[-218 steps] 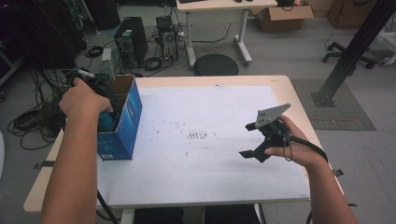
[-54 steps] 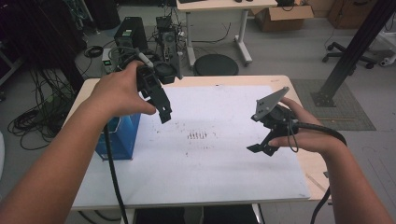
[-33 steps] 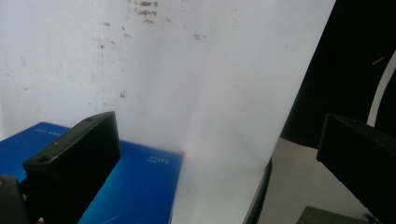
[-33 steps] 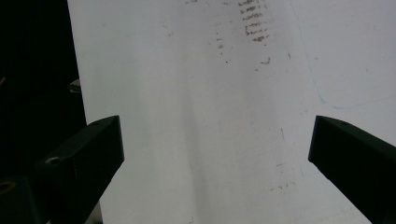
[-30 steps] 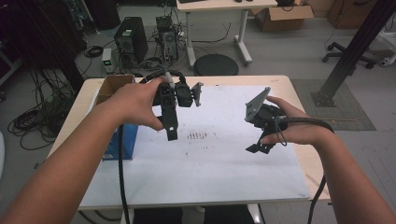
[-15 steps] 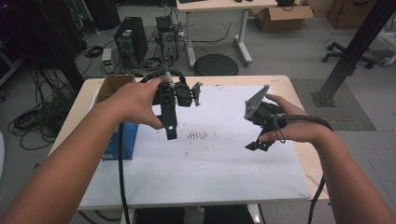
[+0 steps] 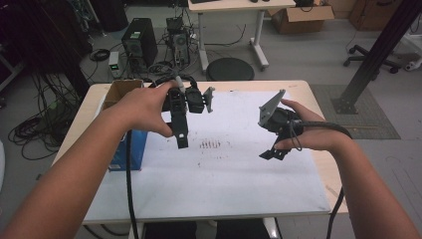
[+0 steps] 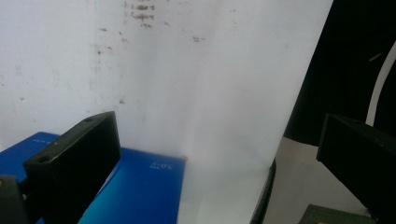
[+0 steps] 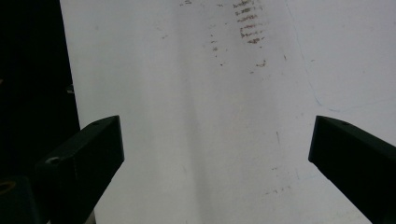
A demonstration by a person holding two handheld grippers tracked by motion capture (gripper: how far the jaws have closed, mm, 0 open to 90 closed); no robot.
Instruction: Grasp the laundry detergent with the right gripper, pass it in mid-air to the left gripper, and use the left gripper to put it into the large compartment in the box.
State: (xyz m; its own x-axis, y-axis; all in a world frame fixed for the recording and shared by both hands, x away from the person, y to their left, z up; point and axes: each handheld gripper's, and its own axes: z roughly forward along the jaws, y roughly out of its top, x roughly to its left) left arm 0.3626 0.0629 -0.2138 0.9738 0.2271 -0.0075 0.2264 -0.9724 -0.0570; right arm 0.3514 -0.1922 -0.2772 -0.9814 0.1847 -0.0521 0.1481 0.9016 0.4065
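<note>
Both of my hands barely moved. Left hand-held gripper and right hand-held gripper hang apart, empty, right of the blue box. Next, I reach in.

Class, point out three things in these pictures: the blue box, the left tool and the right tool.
blue box (image 7: 135, 145): high view, on its blue side wall.
left tool (image 8: 219, 154): left gripper view, midway between its tips.
right tool (image 9: 215, 149): right gripper view, midway between its tips.
</note>
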